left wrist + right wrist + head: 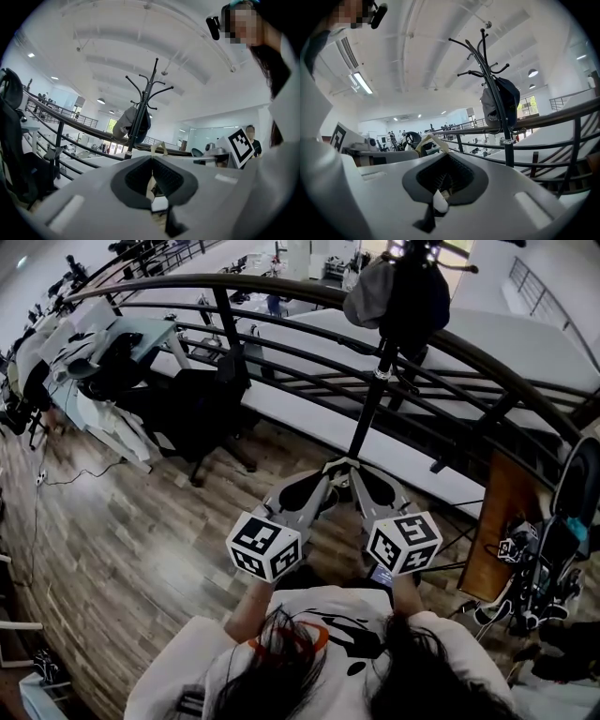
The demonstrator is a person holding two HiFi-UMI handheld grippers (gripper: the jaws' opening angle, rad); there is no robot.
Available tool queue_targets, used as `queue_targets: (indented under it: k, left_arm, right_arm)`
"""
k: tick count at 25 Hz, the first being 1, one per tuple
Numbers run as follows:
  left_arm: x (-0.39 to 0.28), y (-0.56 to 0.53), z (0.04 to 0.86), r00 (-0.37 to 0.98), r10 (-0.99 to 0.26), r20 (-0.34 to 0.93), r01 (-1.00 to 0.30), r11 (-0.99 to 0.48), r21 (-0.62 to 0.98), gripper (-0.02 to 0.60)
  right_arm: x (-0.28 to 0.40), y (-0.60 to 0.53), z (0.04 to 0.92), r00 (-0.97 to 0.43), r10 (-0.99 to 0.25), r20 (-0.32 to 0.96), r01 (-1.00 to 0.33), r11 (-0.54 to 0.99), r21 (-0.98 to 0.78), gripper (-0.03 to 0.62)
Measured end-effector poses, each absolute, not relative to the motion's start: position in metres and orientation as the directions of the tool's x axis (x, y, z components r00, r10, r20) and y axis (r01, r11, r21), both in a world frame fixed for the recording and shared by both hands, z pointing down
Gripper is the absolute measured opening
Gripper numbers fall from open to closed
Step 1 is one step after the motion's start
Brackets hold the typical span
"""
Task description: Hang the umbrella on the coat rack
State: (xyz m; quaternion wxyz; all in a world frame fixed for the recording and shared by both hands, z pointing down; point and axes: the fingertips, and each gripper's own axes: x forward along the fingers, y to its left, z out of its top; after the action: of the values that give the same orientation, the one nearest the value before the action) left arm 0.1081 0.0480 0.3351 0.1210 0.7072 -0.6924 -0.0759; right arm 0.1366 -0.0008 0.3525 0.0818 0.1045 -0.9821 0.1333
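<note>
The black coat rack (371, 404) stands just ahead of me at the railing, with a grey bag (367, 294) and a dark bag (414, 304) hanging near its top. Its curved hooks (149, 86) show bare in the left gripper view, and the coat rack (494, 89) also appears in the right gripper view. My left gripper (330, 469) and right gripper (355, 469) meet tip to tip close to the pole. Both are shut on a beige strap loop (158, 147), which pokes up past the right jaws as well (425, 142). The umbrella's body is hidden below the grippers.
A curved black railing (281, 285) runs behind the rack. A black office chair (202, 409) stands on the wooden floor (122, 540) at left. A wooden panel (502, 521) and dark equipment (553, 563) crowd the right side.
</note>
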Motion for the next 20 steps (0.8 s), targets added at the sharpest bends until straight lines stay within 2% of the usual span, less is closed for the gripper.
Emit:
queue_targets:
  k: [13, 20]
  left_arm:
    - [0.066, 0.040, 0.360, 0.020, -0.995, 0.098, -0.944, 0.013, 0.328, 0.002]
    - [0.015, 0.013, 0.365, -0.001, -0.994, 0.112, -0.945, 0.037, 0.325, 0.002]
  right_arm:
    - [0.086, -0.003, 0.375, -0.958, -0.131, 0.255, -0.199, 0.944, -0.262, 0.023]
    - [0.036, -0.036, 0.383, -0.961, -0.107, 0.255, -0.178, 0.946, -0.273, 0.023]
